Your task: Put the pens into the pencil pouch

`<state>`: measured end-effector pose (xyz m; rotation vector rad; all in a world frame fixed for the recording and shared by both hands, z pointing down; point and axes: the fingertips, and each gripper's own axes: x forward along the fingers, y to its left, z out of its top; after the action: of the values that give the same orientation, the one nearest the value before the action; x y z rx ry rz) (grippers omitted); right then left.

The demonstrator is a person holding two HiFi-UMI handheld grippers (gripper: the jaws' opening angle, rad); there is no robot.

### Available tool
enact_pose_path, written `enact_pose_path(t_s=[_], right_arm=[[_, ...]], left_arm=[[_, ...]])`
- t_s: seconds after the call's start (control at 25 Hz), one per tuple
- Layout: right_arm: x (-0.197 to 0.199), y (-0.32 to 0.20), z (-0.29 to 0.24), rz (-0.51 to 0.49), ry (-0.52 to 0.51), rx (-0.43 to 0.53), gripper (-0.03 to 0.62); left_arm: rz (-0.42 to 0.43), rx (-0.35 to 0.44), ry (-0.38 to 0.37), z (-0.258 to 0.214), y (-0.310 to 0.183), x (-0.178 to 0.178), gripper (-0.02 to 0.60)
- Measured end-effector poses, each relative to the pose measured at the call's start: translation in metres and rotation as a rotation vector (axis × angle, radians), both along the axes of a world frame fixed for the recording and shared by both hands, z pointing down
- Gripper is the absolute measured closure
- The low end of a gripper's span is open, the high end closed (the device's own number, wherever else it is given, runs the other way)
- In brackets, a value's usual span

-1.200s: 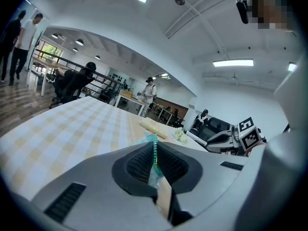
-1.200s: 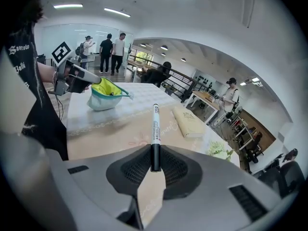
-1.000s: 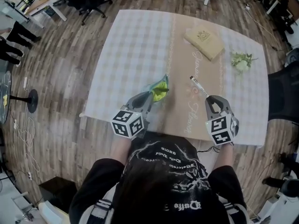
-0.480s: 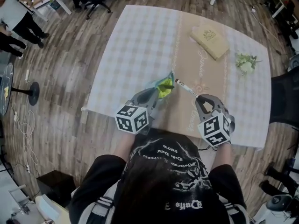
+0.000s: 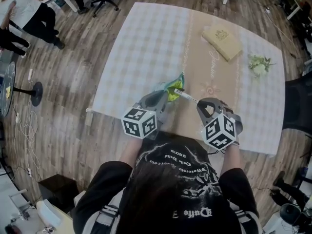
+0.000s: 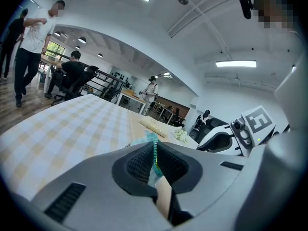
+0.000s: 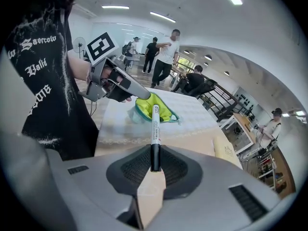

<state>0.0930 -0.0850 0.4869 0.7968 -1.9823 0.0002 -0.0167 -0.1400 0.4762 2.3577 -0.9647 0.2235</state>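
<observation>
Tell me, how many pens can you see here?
1. The pen sits between the jaws of the right gripper, pointing at the open pouch held by the left gripper. Others may be hidden inside the pouch.

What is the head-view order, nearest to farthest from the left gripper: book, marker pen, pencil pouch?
1. pencil pouch: clamped in the left gripper.
2. marker pen: just right, held by the right gripper.
3. book: far side, right.
</observation>
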Motion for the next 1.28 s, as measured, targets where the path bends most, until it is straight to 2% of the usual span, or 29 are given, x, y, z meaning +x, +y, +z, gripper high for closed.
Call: enact_pose_path(t_s=[0.28,0.56,0.68,0.92,1.04,1.2,1.28], right_arm=[[-0.007,0.003,0.010,-0.063,0.067,-0.047,0.525],[-0.016,0.005,0.023,-0.121,0.136,-0.091,0.525],[-0.013,-0.009,0.026,-0.141,0.163,-0.115,0.525],[-0.009,-0.057,0.026,-0.158,0.188,-0.175,0.524],[-0.014,-0.059,0.032,-0.161,0.181,-0.172,0.523],[-0.009,-0.088,0.028,-0.166,0.181,-0.186,0.523],[-0.015,-0.084,0.029,-0.171,0.183,-0.189,0.523]], left_arm=[[0.062,0.027,-0.081,0.005,0.015,0.010,0.546],[0.132,0.044,-0.120,0.009,0.027,0.025,0.546],[0.149,0.045,-0.139,0.011,0.017,0.032,0.546],[0.187,0.029,-0.120,0.005,-0.024,0.052,0.546],[0.195,0.039,-0.126,0.009,-0.021,0.055,0.546],[0.190,0.005,-0.107,0.004,-0.045,0.066,0.546],[0.196,0.004,-0.098,0.004,-0.039,0.064,0.546]])
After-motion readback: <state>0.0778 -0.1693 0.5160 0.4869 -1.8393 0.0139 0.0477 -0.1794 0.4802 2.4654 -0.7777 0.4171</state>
